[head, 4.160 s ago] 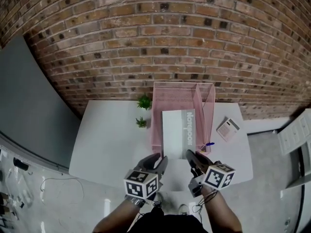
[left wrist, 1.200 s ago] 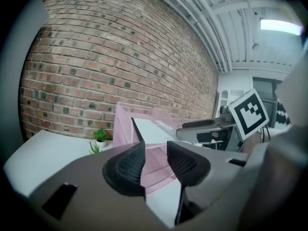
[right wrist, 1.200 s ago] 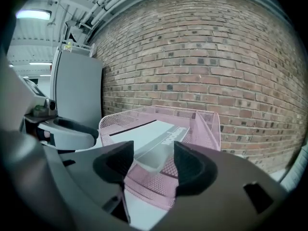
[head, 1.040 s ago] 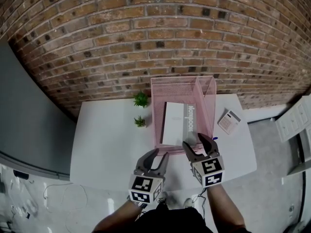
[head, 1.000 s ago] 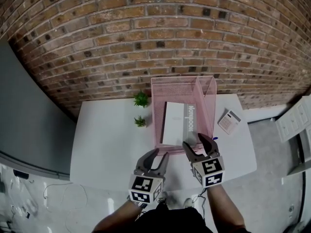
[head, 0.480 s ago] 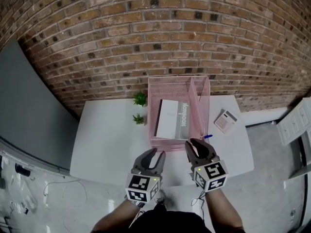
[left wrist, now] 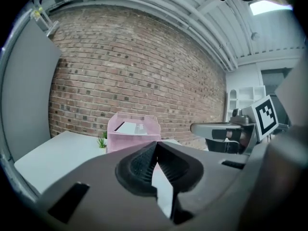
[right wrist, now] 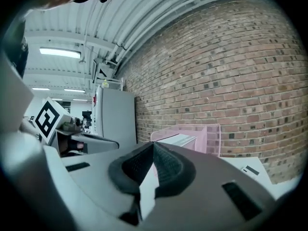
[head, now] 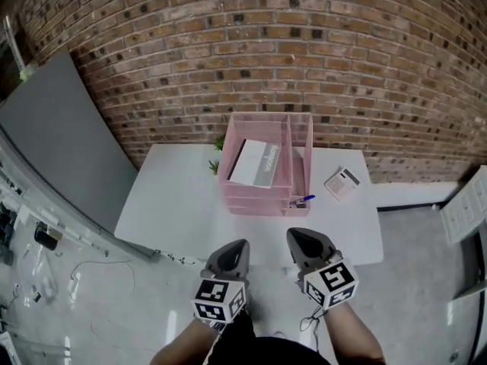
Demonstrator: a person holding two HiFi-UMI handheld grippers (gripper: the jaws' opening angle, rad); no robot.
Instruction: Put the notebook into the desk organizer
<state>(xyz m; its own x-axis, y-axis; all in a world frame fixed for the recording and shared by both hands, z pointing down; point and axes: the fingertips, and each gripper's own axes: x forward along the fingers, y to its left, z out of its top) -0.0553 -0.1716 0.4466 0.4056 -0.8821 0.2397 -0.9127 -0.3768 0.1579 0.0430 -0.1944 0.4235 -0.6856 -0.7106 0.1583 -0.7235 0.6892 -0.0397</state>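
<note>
The white and grey notebook (head: 256, 163) lies inside the wide compartment of the pink mesh desk organizer (head: 262, 202) at the back of the white table (head: 175, 204). The organizer (left wrist: 133, 134) with the notebook (left wrist: 126, 127) also shows in the left gripper view, and the same organizer (right wrist: 207, 137) and notebook (right wrist: 180, 139) in the right gripper view. My left gripper (head: 236, 245) is shut and empty, off the table's near edge. My right gripper (head: 300, 236) is shut and empty beside it. Both are well short of the organizer.
Two small green plants (head: 217, 154) stand left of the organizer. A blue pen (head: 303, 201) lies at its right front corner, and a white calculator (head: 342, 182) further right. Brick wall behind; a grey panel (head: 61, 135) at the left.
Both grippers shut their jaws and drew back from the organizer toward the table's near edge. The view pulled back, so the notebook sits deeper in the organizer.
</note>
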